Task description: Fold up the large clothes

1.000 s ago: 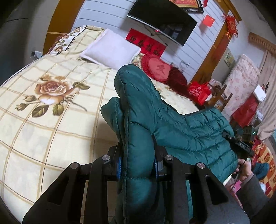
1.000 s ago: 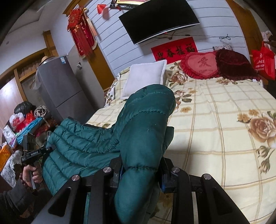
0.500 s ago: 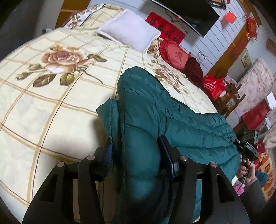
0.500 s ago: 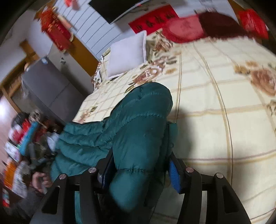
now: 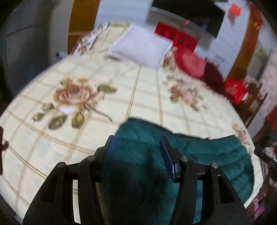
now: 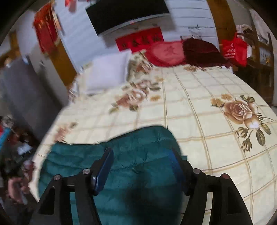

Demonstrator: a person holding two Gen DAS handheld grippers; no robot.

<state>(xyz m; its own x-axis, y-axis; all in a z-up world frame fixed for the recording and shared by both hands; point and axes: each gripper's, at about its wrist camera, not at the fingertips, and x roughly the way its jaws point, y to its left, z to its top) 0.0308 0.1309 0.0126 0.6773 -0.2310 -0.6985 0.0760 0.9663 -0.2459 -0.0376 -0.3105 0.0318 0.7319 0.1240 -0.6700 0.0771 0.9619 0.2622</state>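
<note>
Both grippers, left gripper [image 5: 137, 152] and right gripper [image 6: 142, 164], released jacket [image 5: 199, 155]; it dropped onto bed [image 5: 86, 135].

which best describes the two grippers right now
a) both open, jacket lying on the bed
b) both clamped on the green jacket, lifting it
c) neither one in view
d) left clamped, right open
a: the left gripper and right gripper both show spread jaws, with the green jacket lying flat on the bed.

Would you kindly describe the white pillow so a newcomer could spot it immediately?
Start at the bed with its cream rose-print cover, then look to the head end beneath the wall television. The white pillow lies left of the red heart cushion; it alone is plain and square.
</note>
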